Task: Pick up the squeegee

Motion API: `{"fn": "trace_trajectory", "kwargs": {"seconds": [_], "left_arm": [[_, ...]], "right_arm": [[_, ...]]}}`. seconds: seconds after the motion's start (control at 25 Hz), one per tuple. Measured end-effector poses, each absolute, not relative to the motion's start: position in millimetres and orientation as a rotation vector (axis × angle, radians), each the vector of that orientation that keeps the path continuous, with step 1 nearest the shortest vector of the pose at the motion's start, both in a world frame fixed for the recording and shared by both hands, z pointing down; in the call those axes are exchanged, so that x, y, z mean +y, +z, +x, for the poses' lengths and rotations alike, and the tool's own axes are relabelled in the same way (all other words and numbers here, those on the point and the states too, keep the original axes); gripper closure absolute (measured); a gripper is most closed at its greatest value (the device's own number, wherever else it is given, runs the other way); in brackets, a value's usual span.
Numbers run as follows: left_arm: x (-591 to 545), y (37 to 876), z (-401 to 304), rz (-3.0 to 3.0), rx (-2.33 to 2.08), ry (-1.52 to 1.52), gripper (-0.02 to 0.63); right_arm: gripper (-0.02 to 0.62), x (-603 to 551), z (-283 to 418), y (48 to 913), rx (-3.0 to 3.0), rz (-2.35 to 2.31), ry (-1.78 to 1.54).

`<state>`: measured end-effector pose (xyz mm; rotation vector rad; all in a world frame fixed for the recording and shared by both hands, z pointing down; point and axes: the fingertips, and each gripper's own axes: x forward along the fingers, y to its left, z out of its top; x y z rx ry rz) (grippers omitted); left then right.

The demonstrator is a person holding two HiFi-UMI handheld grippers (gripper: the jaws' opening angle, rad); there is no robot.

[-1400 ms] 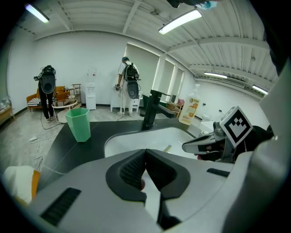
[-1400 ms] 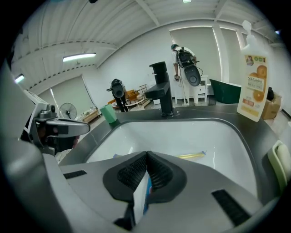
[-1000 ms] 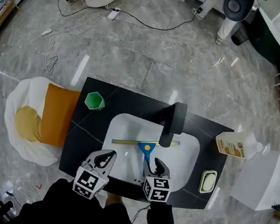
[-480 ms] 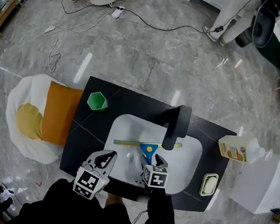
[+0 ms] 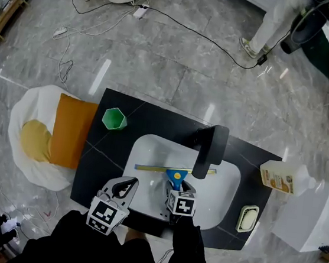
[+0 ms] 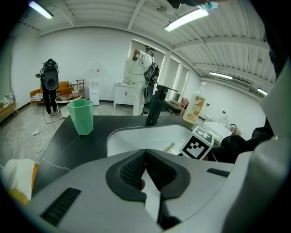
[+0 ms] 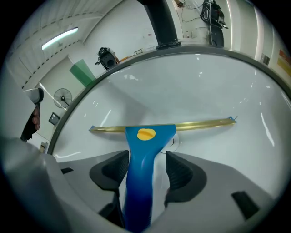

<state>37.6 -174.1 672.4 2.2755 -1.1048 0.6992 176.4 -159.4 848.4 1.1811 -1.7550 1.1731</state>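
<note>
Right gripper view showed the squeegee (image 7: 150, 141) lying in the white sink (image 7: 191, 86), its brass-coloured blade stretched crosswise over the basin floor and its blue handle running back between the jaws of the right gripper (image 7: 146, 157); those jaws had just swung wide and then drawn in a little, yet they stood apart, a clear gap showing between the handle and the right-hand pad (image 7: 179, 170), so nothing was gripped. Seen from the head view, the right gripper (image 5: 180, 188) pointed steeply down into the sink (image 5: 147, 152), right over the handle end of the squeegee (image 5: 176, 174), whose blade lay just in front of the black faucet (image 5: 210, 148). The left gripper (image 5: 125, 182) hung over the near edge of the black counter (image 5: 99, 155), beside the basin; its own view showed the left gripper (image 6: 145, 152) clenched, jaw against jaw, with nothing between. A green cup (image 5: 114, 118) stood upright on the counter's far left corner, well apart from the sink; a soap bottle (image 5: 281, 175) lay at the right end.
</note>
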Motion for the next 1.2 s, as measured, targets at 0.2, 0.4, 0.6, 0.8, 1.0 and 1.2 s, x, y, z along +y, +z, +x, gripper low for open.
{"fn": "trace_trajectory", "kwargs": {"seconds": [0.2, 0.4, 0.6, 0.8, 1.0, 1.2], "left_arm": [[-174.7, 675.2, 36.7, 2.274, -1.109, 0.704, 0.584], [-175.3, 678.0, 34.2, 2.27, -1.119, 0.706, 0.584], [-173.0, 678.8, 33.6, 2.264, -1.11, 0.707, 0.584], [-169.0, 675.9, 32.8, 2.269, -1.106, 0.714, 0.584], [-168.1, 663.9, 34.5, 2.297, -1.102, 0.695, 0.584], [-164.6, 651.1, 32.5, 2.322, -1.105, 0.69, 0.584]], "right_arm": [[0.348, -160.9, 174.8, 856.3, -1.748, 1.174, 1.166], [0.447, -162.9, 169.0, 860.4, -1.758, 1.166, 1.149], [0.497, -162.6, 167.4, 858.0, -1.768, 1.17, 1.171], [0.502, -165.7, 168.6, 847.3, -1.783, 1.187, 1.181], [0.502, -169.6, 172.4, 829.6, -1.797, 1.229, 1.173], [0.503, -172.6, 177.8, 804.2, -1.82, 1.286, 1.137]]}}
